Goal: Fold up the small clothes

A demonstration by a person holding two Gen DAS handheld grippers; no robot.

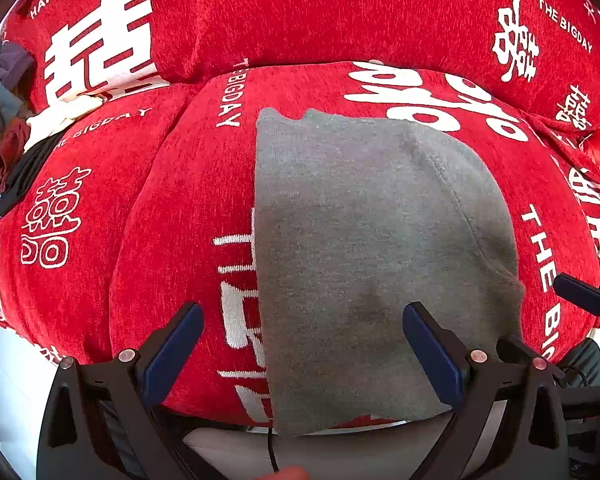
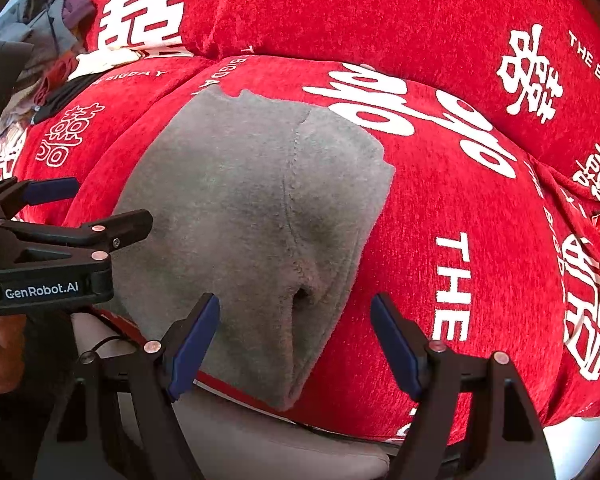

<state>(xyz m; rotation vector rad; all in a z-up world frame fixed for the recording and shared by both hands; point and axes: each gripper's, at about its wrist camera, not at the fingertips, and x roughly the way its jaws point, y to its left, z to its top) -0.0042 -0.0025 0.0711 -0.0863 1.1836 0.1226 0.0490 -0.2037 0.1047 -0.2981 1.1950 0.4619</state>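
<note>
- A small grey garment lies flat on a red cushion printed with white characters and the words "THE BIGDAY".
- In the left wrist view the garment's left edge runs straight from far to near, its right edge curves outward, and its near end hangs just over the cushion's front edge.
- A stitched seam runs down the garment's right part; in the right wrist view that seam ends at a small dark opening close to the near end.
- The left gripper hovers over the near part of the garment with its blue-padded fingers spread wide; nothing sits pinched between them, and the cloth below looks undisturbed.
- The right gripper points down at the garment's near right corner, its fingers also standing well apart and holding nothing.
- In the right wrist view the left gripper appears at the left edge, a black frame bearing a "GenRobot.AI" label, with a person's hand wrapped around it below.
- A second red cushion with the same white print rises behind the first, forming a backrest.
- At the far left lies a loose pile of clothes in grey, purple, dark red, black and cream, well apart from the grey garment.
- A pale surface shows beneath the cushion's near edge.
</note>
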